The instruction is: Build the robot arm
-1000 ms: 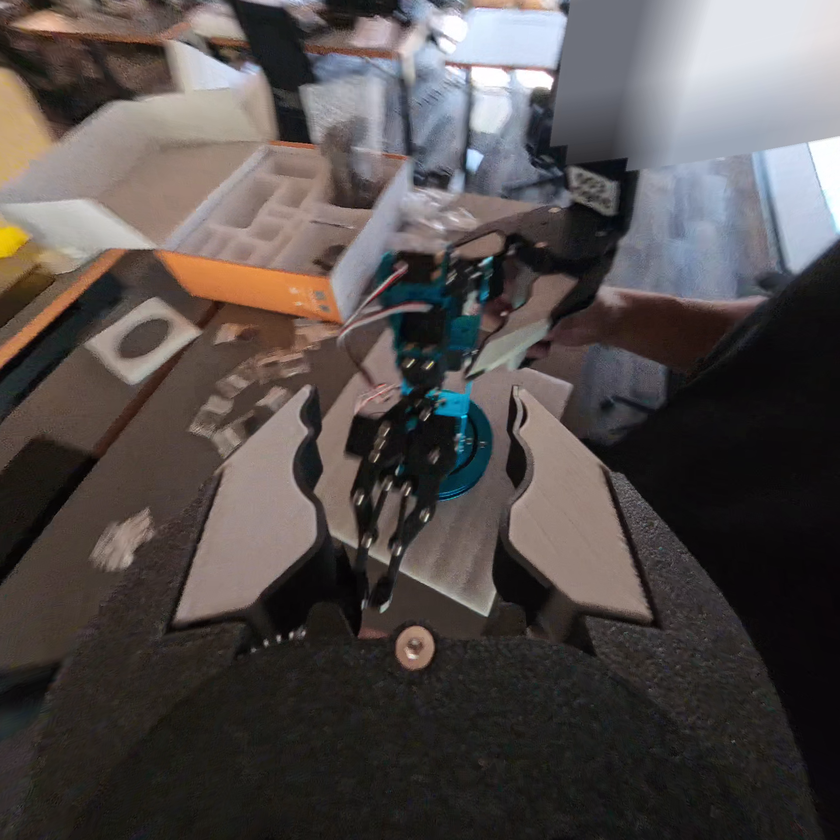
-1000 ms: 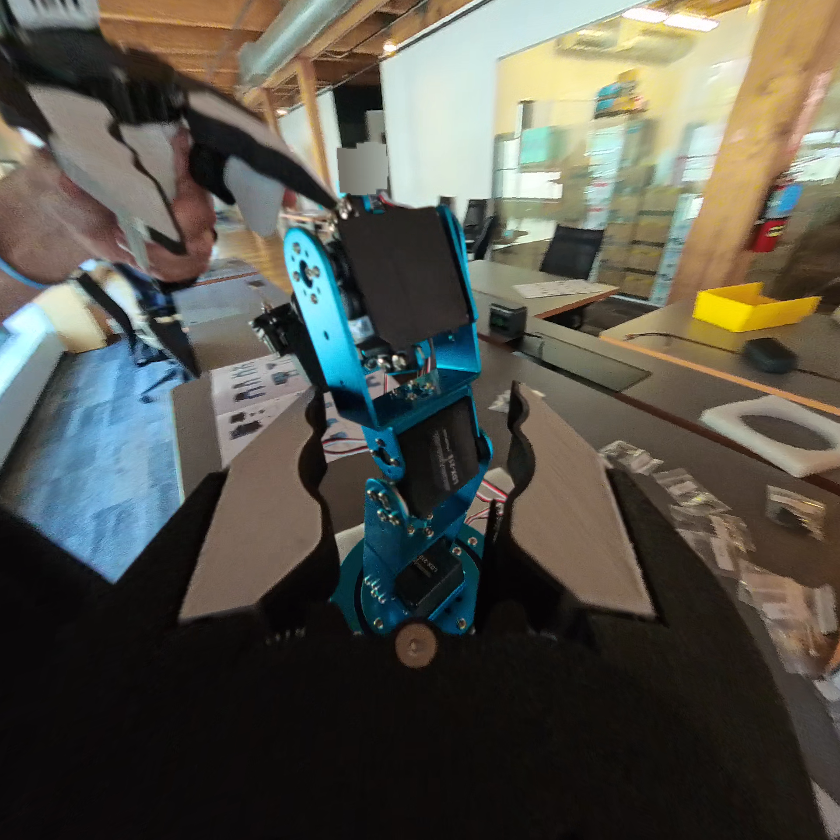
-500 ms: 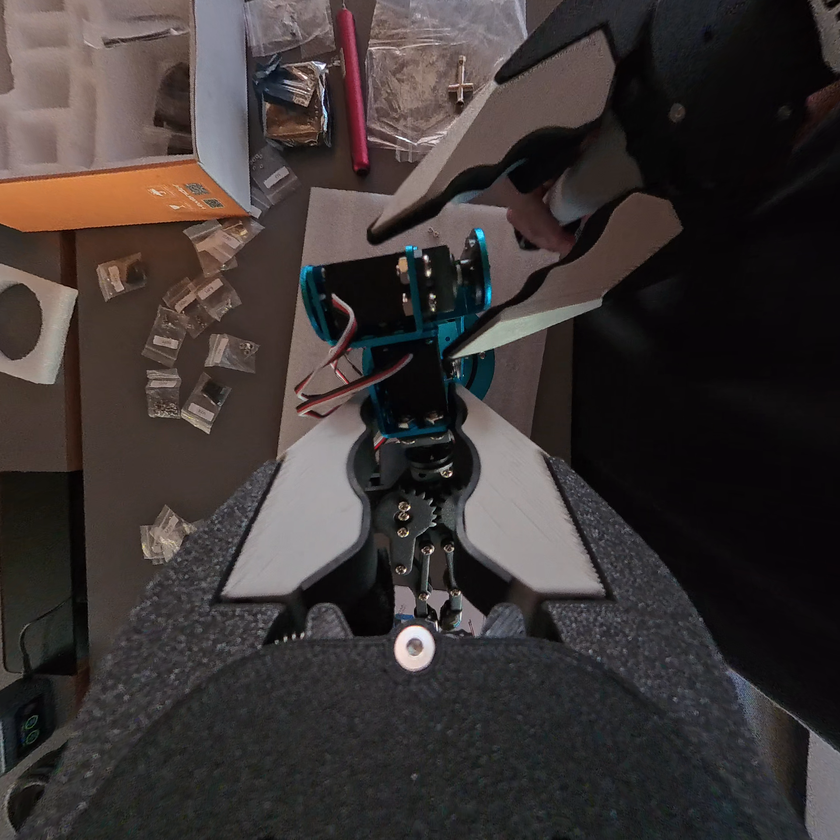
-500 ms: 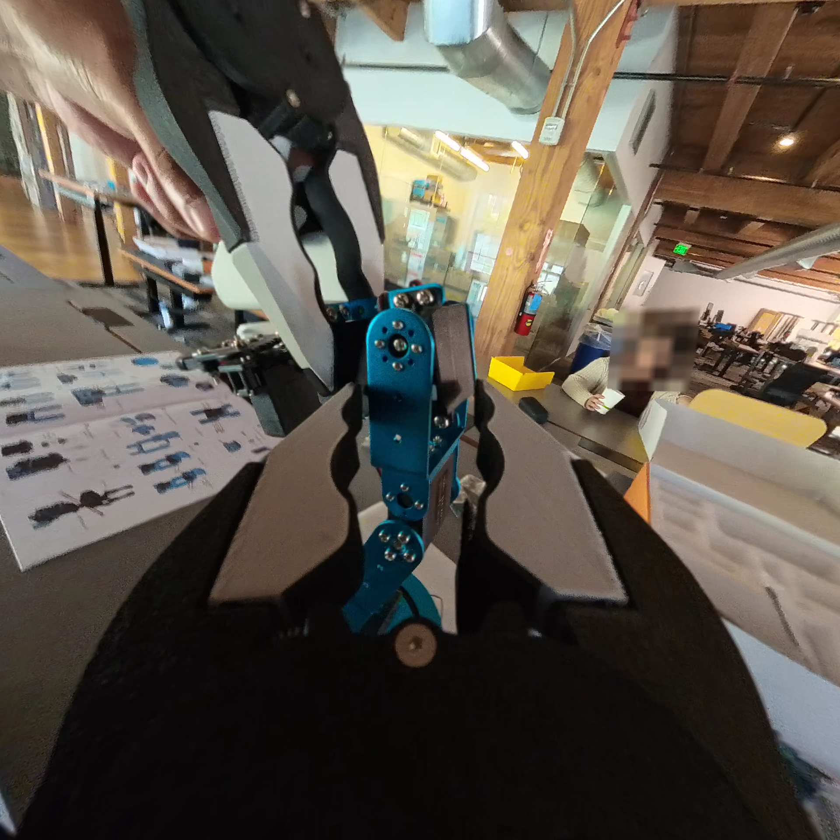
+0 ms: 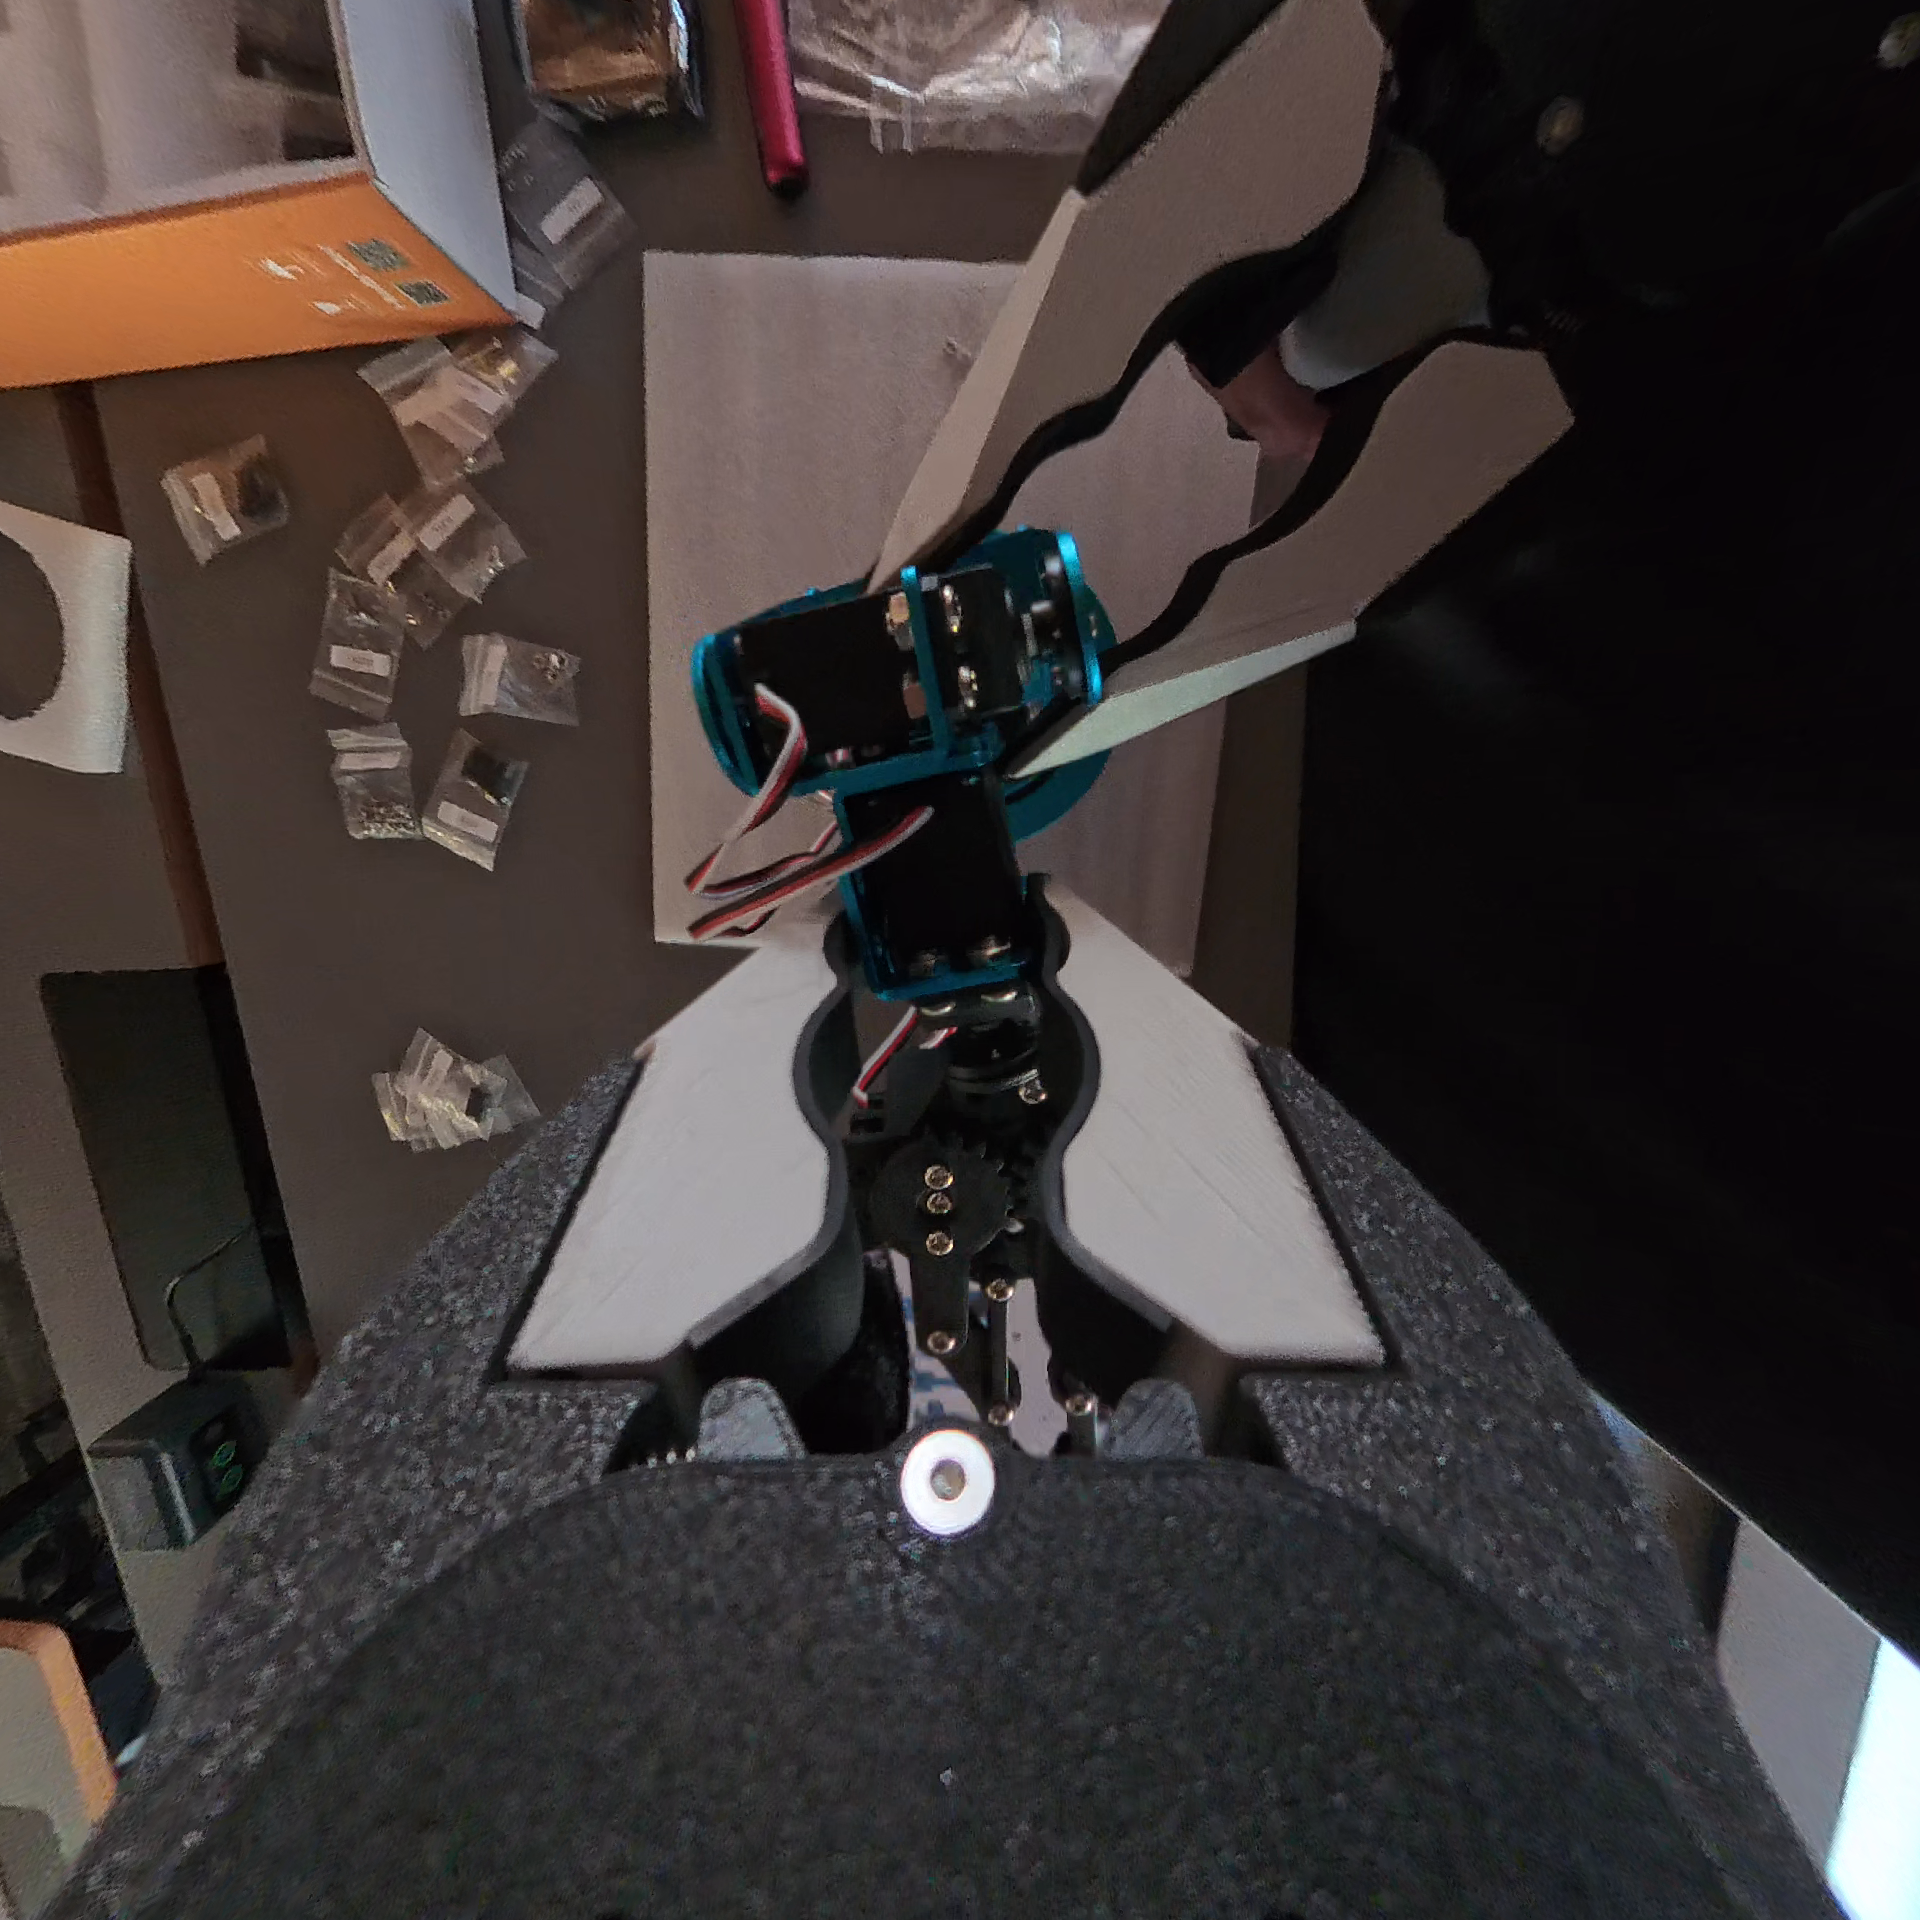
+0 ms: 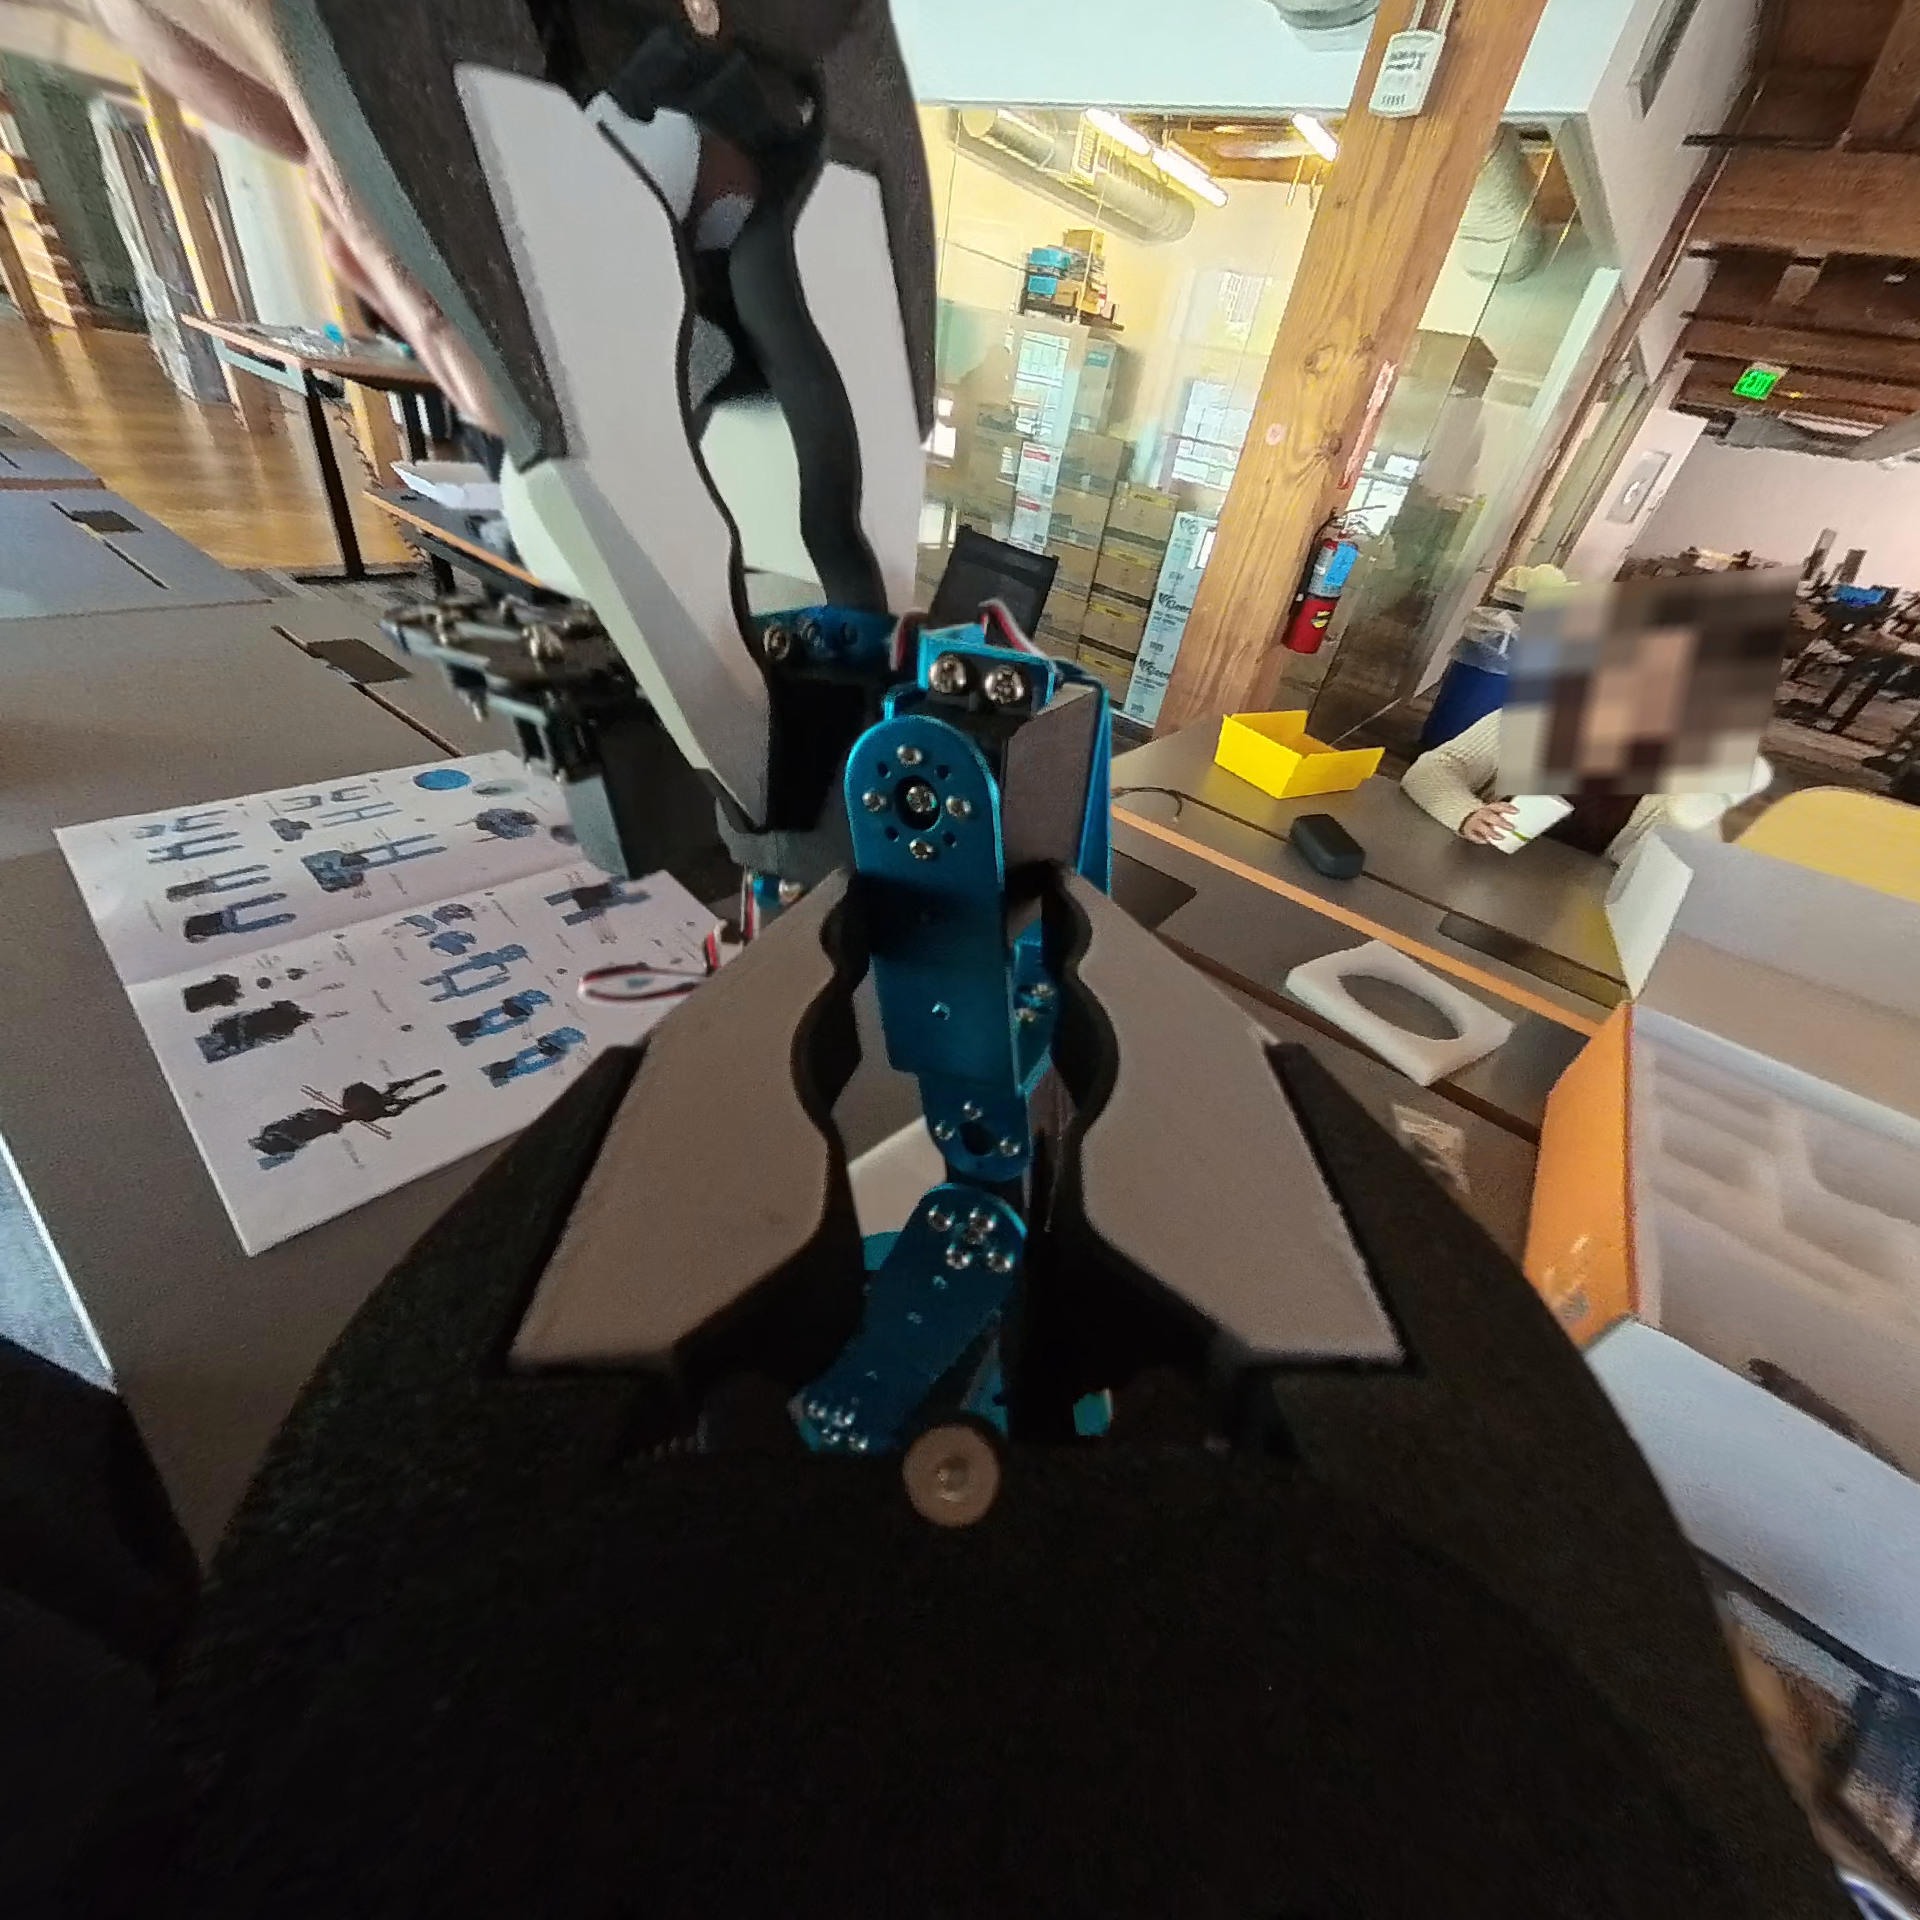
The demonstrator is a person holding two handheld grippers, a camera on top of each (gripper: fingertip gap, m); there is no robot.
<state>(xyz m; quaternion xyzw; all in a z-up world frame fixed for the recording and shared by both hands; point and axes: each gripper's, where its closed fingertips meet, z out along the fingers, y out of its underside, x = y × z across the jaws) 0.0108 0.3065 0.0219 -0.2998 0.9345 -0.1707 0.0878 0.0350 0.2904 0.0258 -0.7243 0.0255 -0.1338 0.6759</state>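
A small blue and black robot arm (image 5: pixel 914 686) with servo motors and red-white-black wires stands on a white mat (image 5: pixel 810 436). My left gripper (image 5: pixel 940 935) comes from above and is shut on the arm's black wrist section, just behind its geared claw (image 5: pixel 940 1226). My right gripper (image 6: pixel 951 894) is shut on a blue upper link of the same arm (image 6: pixel 914 810). The right gripper also shows in the left wrist view (image 5: pixel 956 675), pinching the upper servo bracket. The left gripper also shows in the right wrist view (image 6: pixel 821 717), reaching down from above.
An open orange and white box (image 5: pixel 208 281) with foam compartments lies left of the mat. Several small parts bags (image 5: pixel 416 623) are scattered beside it, and a red tool (image 5: pixel 774 94) lies farther back. An illustrated instruction sheet (image 6: pixel 343 977) lies on the table. A person (image 6: pixel 1507 800) sits at a far desk. My two grippers' fingertips are within a few centimetres of each other.
Both grippers were open around the arm a second ago and have closed on it. The left gripper swung up over the arm and now looks straight down.
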